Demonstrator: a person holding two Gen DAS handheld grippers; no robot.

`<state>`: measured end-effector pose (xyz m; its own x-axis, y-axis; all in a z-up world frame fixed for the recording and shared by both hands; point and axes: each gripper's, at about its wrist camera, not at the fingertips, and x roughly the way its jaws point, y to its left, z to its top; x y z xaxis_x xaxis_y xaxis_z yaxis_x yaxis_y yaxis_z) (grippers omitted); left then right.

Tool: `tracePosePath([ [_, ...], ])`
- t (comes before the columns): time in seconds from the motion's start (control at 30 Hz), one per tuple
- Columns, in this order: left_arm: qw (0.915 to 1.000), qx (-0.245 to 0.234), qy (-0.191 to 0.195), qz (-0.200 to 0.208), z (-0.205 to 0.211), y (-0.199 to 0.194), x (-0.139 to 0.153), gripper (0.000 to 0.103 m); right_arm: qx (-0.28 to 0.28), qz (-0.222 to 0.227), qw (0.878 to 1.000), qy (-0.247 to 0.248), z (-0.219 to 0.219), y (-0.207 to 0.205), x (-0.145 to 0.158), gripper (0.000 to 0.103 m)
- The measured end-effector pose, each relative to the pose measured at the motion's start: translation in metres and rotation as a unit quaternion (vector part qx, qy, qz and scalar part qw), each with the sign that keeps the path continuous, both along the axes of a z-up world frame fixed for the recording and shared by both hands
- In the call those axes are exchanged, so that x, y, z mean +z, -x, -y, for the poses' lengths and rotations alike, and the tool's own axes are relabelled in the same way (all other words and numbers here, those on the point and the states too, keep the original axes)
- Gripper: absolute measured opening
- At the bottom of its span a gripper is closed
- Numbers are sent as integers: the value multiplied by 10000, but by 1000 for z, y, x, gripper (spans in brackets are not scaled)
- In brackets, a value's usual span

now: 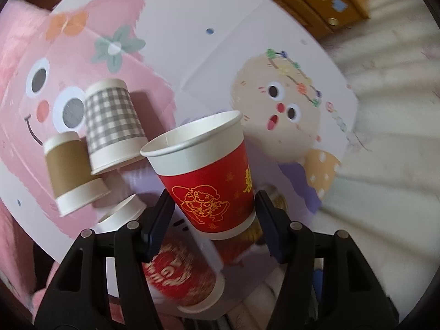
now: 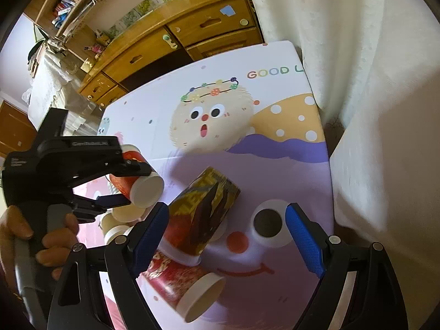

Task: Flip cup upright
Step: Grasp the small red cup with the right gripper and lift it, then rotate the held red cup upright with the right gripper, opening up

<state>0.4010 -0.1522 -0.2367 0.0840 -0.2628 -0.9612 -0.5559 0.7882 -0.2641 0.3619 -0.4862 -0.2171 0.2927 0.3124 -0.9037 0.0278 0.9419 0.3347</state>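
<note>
Red cup [image 1: 209, 176] clamped in left gripper [image 1: 214, 214] — mouth up, off table [image 1: 220, 27].

The red paper cup [image 1: 209, 176] looks smooth and slightly glossy. The right tool [image 2: 228, 236] has black plastic arms and rough blue pads [image 2: 305, 243]. The counter [image 2: 275, 170] is smooth, the cabinet [image 2: 170, 44] glossy wood.

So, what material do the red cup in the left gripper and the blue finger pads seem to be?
Red cup: apparently paper, matte print on the outside, rolled white rim, a seam visible inside. Blue pads on the right gripper: probably rubber or soft plastic, with a fine knurled grip texture.
</note>
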Motion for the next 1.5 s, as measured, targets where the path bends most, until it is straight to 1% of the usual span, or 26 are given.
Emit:
tracePosePath([
  [0.07,9998,-182,2,119,-6,11,16,57,-31,72,10000,-7,-5,13,10,88],
  [0.1,9992,-345,-8,187,-11,19,26,57,-59,107,9999,-17,-9,19,14,88],
  [0.13,9988,-424,4,229,-9,24,30,57,-68,125,9999,-28,-11,23,17,88],
  [0.27,9931,-1102,59,396,-19,55,55,57,-221,196,9995,-110,-28,52,32,88],
  [0.33,9864,-1568,31,493,-26,78,67,57,-303,220,9991,-181,-36,68,38,88],
  [0.37,9844,-1680,23,521,-25,85,69,57,-358,242,9988,-240,-42,79,42,88],
  [0.43,9781,-1998,51,587,-34,110,76,57,-469,271,9981,-301,-54,99,49,88],
  [0.53,9692,-2396,71,570,-43,142,76,57,-617,298,9971,-340,-70,127,54,88],
  [0.57,9669,-2489,61,556,-45,149,74,57,-676,302,9966,-370,-78,139,56,88],
  [0.63,9579,-2827,29,502,-53,175,68,57,-771,296,9958,-397,-91,160,57,89],
  [0.67,9550,-2925,16,488,-53,182,66,57,-851,278,9951,-417,-99,174,56,89],
  [0.7,9496,-3100,6,471,-56,196,61,57,-909,258,9945,-440,-104,183,55,90],
  [0.77,9438,-3271,14,466,-58,211,50,57,-1079,191,9924,-567,-116,207,51,90],
  [0.8,9386,-3421,5,453,-60,223,43,57,-1164,147,9910,-651,-123,219,48,90],
  [0.83,9362,-3487,-6,448,-59,227,39,57,-1170,98,9906,-699,-124,227,45,90],
  [0.87,9305,-3633,-24,465,-60,237,31,58,-1230,41,9896,-748,-128,237,40,90],
  [0.93,9232,-3815,-66,453,-58,248,18,58,-1294,-47,9886,-762,-136,256,33,91],
  [1.0,9175,-3959,1,394,-55,258,2,58,-1335,-171,9881,-744,-143,272,24,91],
  [1.07,9090,-4153,261,252,-53,267,-18,58,-1382,-342,9868,-772,-149,286,14,91],
  [1.1,9063,-4211,314,160,-52,271,-27,58,-1423,-452,9856,-795,-152,293,8,91],
  [1.2,9023,-4297,340,-8,-53,278,-48,58,-1528,-694,9820,-867,-151,302,-10,91],
  [1.3,8996,-4353,345,-57,-53,282,-60,58,-1576,-849,9793,-950,-151,310,-20,91],
  [1.33,8996,-4350,369,-78,-53,282,-62,59,-1572,-901,9789,-940,-153,315,-22,91],
  [1.4,8991,-4363,349,-128,-53,286,-67,58,-1564,-950,9788,-920,-148,313,-29,91],
  [1.5,9007,-4324,383,-181,-53,285,-71,59,-1534,-994,9791,-891,-146,316,-31,92],
])
